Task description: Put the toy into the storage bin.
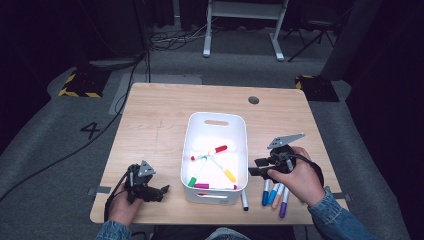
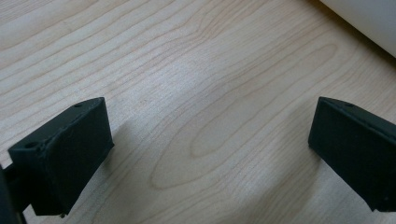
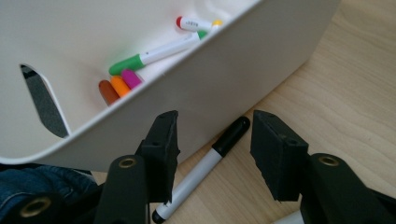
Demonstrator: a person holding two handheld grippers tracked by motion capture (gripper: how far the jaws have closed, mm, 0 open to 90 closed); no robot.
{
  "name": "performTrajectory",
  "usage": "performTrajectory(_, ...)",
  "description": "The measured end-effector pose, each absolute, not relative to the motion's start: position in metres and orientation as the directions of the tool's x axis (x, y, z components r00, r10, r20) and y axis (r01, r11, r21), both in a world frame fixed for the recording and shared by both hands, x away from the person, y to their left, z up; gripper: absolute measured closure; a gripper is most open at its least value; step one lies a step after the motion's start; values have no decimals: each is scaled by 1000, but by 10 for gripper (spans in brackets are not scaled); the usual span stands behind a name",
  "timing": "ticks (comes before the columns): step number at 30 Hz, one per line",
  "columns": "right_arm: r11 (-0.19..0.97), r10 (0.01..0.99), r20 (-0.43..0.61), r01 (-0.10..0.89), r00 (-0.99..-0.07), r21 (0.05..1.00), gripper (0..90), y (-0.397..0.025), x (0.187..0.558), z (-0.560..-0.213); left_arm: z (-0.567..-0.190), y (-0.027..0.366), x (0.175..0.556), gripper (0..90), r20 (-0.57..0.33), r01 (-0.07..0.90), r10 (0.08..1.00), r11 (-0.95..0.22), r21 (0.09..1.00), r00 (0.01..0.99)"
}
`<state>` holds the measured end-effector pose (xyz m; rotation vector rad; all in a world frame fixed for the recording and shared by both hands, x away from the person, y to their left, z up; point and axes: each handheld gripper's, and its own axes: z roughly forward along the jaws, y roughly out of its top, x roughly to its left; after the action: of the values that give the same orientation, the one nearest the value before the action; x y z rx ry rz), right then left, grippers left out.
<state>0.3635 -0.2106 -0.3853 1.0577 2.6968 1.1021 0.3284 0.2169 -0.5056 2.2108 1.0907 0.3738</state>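
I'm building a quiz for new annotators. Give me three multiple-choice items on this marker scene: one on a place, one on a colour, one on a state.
1. Where does the black-capped marker lie?
A. in the white bin
B. on the table beside the white bin's wall
C. on the floor

2. What colour is the cap of the marker lying against the green-capped one in the bin?
A. magenta
B. grey
C. white

3. How does the right tool stand?
A. shut on a marker
B. open, jaws either side of the black-capped marker
C. shut on the bin's rim

Key: 1 B, the right gripper view shows it on the wood by the wall. 2 A, a magenta cap sits there. 3 B, both jaws stand apart from it.
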Motion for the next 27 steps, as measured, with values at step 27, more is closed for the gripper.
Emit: performTrajectory(27,618,602,190,604,-775,503,472,-192,359,-468,-506,217,328,0,-25,607,788,-453,653,616)
